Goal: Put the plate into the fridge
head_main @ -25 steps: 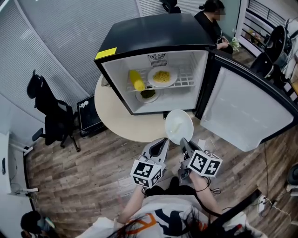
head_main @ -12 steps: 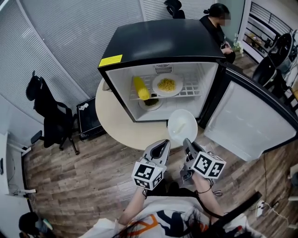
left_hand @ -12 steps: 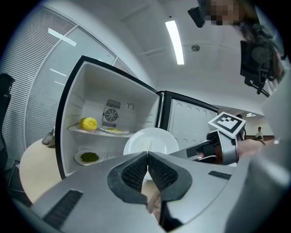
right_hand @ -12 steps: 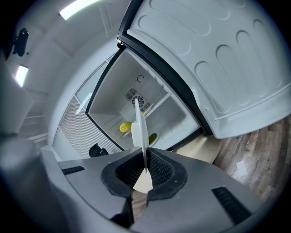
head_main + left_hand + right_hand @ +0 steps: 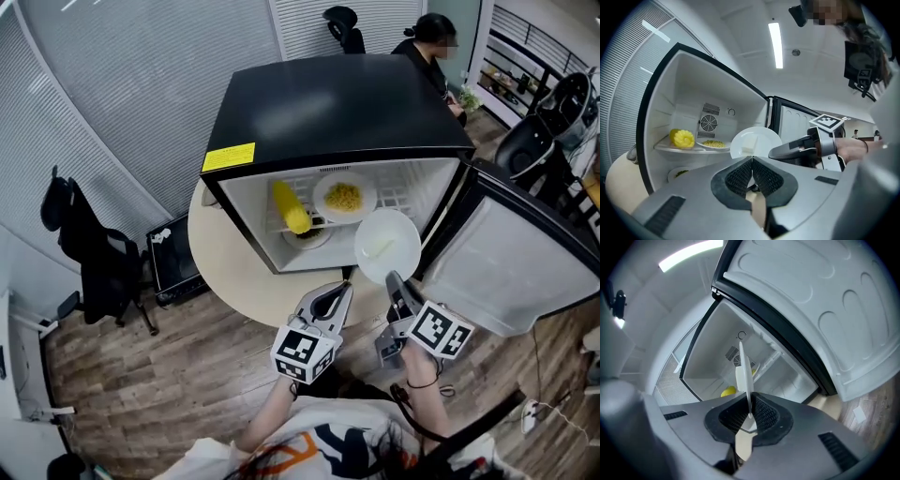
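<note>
Plate [image 5: 387,246] carried forward to the open fridge [image 5: 337,103] front.
Head view: white plate hangs before the fridge opening, held by right gripper [image 5: 393,279]. Left gripper view: left gripper [image 5: 752,161] jaws together, empty. Right gripper view: jaws clamped on plate rim.

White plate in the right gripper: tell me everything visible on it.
The white plate is round, smooth and glossy, ceramic-looking, with a shallow rim. A small pale piece lies on it; what it is I cannot tell. The right gripper is shut on its near rim, and in the right gripper view it stands edge-on between the jaws. It hangs at the right of the open fridge front, touching no shelf.
</note>
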### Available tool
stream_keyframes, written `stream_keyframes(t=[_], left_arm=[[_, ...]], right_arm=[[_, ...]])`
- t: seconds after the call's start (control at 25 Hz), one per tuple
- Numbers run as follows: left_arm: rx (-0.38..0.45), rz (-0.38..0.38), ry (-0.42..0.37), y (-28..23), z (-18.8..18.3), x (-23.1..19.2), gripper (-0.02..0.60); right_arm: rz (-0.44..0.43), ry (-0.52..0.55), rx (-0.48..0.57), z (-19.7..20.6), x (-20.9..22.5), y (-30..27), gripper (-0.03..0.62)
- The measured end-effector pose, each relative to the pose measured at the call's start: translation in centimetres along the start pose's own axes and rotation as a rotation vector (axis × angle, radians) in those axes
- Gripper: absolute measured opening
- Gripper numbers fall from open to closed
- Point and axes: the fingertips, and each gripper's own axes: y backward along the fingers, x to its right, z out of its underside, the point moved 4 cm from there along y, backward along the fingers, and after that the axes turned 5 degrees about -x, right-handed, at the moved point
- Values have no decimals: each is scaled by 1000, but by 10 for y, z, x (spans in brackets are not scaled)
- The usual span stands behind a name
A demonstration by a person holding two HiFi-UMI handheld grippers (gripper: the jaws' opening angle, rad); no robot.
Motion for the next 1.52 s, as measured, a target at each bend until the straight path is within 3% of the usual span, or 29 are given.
stream_keyframes(t=[0.16, 0.68, 0.88, 1.16, 1.52], left_arm=[[-2, 35, -13, -7, -5, -16, 12], [11, 148, -57, -25, -24, -44, 11], [10, 180, -61, -32, -27, -49, 12], [4, 214, -55, -38, -26, -55, 12], [-2, 228, -53, -40, -25, -63, 12]], right_arm=[[-59, -107, 47, -15, -10, -18, 26], [-4, -283, 130, -37, -3, -68, 26], [-24, -362, 168, -48, 2, -86, 26], [-4, -399, 203, -56, 6, -102, 26], [58, -315, 197, -65, 7, -121, 55]])
